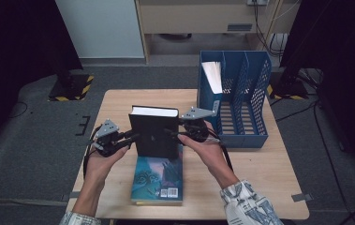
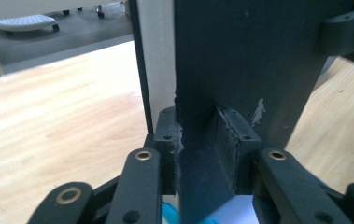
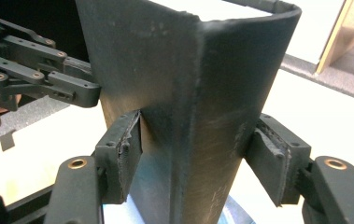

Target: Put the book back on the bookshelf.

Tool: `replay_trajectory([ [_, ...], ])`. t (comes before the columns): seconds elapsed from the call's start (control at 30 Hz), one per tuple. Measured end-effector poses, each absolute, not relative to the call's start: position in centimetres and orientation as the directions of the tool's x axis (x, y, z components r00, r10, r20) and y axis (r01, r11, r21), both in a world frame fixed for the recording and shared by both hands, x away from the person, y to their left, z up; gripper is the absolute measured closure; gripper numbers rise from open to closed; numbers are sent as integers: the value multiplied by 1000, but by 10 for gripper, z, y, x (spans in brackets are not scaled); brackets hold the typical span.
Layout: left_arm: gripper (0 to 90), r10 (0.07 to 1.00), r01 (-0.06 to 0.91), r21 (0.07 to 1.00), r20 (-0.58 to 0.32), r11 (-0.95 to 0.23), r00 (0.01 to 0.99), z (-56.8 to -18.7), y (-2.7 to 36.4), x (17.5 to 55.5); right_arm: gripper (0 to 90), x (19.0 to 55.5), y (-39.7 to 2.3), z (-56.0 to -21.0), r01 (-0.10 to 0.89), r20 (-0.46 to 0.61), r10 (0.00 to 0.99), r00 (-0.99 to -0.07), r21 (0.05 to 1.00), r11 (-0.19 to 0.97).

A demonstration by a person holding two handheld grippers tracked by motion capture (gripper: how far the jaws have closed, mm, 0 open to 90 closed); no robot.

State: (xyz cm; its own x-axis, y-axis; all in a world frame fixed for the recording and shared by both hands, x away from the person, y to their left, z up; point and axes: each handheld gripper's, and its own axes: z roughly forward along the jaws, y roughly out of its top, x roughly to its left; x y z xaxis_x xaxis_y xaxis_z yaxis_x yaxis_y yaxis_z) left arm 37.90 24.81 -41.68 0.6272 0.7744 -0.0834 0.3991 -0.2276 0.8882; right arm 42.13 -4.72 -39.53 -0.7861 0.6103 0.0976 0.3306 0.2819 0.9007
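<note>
Above the teal book (image 1: 159, 178) lying on the bench (image 1: 269, 173), the black book (image 1: 154, 136) is held upright, clamped by the left tool (image 1: 130, 137) and the right tool (image 1: 173, 133). Both grips should be kept even while it is carried to the blue file rack (image 1: 240, 101).

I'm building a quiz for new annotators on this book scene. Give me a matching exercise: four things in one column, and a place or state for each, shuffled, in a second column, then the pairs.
Things:
1. black book
2. teal book
3. blue file rack
4. left gripper

Places or states:
A. lies flat on the table, cover up
B. stands upright between both grippers
C. clamped on a cover edge of the black book
D. stands at the table's far right, papers in its left slot

Pairs: 1-B, 2-A, 3-D, 4-C
</note>
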Motion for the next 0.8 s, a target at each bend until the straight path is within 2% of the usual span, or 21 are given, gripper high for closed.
replay_trajectory([
  [0.17,645,777,384,896,-74,-223,625,-419,243,369,369,411,-48,-394,287,50,587,-808,904,318],
  [0.3,614,780,382,894,-61,-234,623,-419,241,369,327,407,-49,-398,265,43,573,-818,913,310],
  [0.8,577,795,406,888,-83,-214,600,-433,245,360,199,418,-36,-393,233,21,538,-843,915,329],
])
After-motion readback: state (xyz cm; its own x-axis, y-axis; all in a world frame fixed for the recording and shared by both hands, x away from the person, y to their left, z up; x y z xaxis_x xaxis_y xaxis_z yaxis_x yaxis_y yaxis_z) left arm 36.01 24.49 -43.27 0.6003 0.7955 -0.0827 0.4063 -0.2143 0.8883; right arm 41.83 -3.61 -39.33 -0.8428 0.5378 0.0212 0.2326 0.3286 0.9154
